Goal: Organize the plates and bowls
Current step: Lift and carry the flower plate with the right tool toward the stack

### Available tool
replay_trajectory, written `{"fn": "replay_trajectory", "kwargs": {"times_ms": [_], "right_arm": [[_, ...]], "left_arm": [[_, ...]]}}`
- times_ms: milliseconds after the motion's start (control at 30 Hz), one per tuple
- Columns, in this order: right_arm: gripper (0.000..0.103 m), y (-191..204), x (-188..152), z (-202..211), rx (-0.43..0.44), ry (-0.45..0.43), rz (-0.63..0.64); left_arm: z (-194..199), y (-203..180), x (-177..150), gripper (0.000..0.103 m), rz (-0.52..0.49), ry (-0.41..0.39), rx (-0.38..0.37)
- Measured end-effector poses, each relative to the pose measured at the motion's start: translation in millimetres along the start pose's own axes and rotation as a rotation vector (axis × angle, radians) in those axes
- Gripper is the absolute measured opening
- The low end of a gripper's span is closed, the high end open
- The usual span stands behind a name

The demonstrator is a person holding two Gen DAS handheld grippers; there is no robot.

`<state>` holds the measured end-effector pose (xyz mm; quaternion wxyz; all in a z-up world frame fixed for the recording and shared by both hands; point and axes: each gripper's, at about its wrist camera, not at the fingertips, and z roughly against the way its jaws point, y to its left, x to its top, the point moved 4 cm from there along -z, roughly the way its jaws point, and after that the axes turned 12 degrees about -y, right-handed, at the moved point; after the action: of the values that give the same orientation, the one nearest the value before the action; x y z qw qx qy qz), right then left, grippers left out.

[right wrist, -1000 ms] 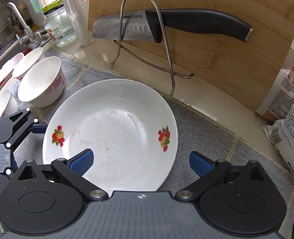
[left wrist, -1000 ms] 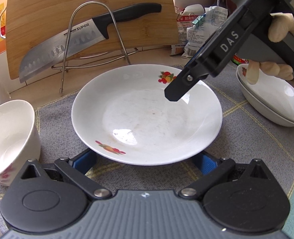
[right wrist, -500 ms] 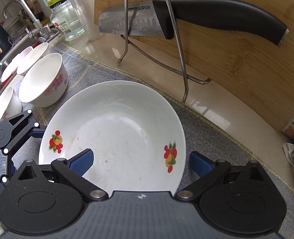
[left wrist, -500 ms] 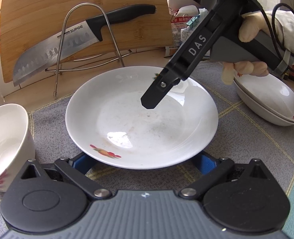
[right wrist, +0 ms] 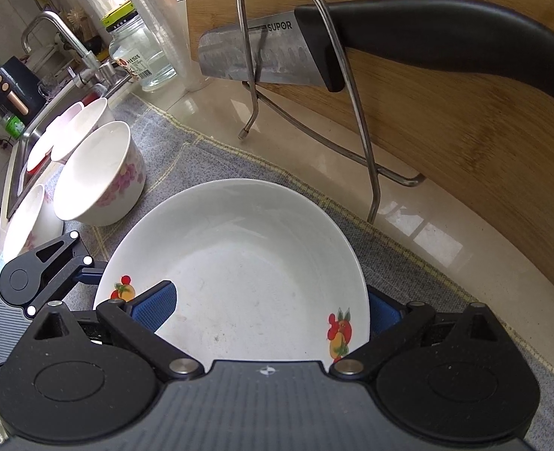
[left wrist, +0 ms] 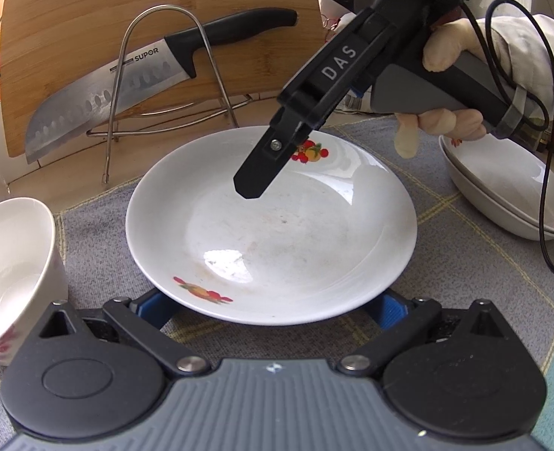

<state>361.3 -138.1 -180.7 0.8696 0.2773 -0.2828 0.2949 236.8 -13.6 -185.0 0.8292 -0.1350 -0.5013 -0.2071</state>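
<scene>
Left wrist view
Plate: a round white ceramic plate with red fruit prints (left wrist: pixel 273 225) lies flat, hollow side up, on the grey woven mat (left wrist: pixel 464 263) that covers the surface; being round, it has no long axis, and its two prints sit at the near-left and far rim.
Left gripper (left wrist: pixel 273 306): fingers spread wide, its blue pads on either side of the plate's near edge and partly hidden under the rim; nothing is clamped.
Right gripper (left wrist: pixel 252 184): seen side-on, slanting down from upper right with its tip over the plate's far half; from here I cannot tell its opening. A hand (left wrist: pixel 449 86) holds its grey handle.
Writing: "DAS" in white on the right gripper's body; "SUPOR" on the blade of the black-handled steel kitchen knife (left wrist: pixel 126 90).
Knife: long axis slants from handle at upper right to tip at lower left, in a bent wire stand (left wrist: pixel 171 75) before the bamboo cutting board (left wrist: pixel 89 18).
Other dishes: a deep white bowl with pink flowers (left wrist: pixel 14 274) at left; two stacked white oval dishes (left wrist: pixel 502 191) at right.

Right wrist view
Right gripper (right wrist: pixel 273 310): fingers apart, one blue pad over the plate's inside, the other outside its rim.
Plate (right wrist: pixel 246 274): directly ahead, on the mat.
Writing: "SUPOR" again on the blade; the glass jar (right wrist: pixel 141 56) label is unreadable.
Bowls: more white bowls at left, beside the sink.
</scene>
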Motion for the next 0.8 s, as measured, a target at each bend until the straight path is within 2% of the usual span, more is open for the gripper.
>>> {"fn": "replay_trajectory", "kwargs": {"times_ms": [200, 800], "right_arm": [[0.103, 1.8, 1.9, -0.8, 0.023, 0.005, -0.006], [0.103, 2.5, 0.9, -0.6, 0.002, 0.011, -0.035]], "left_arm": [[0.6, -0.4, 0.2, 0.101, 0.002, 0.001, 0.0], [0.9, -1.4, 2.3, 0.102, -0.006, 0.011, 0.0]]}}
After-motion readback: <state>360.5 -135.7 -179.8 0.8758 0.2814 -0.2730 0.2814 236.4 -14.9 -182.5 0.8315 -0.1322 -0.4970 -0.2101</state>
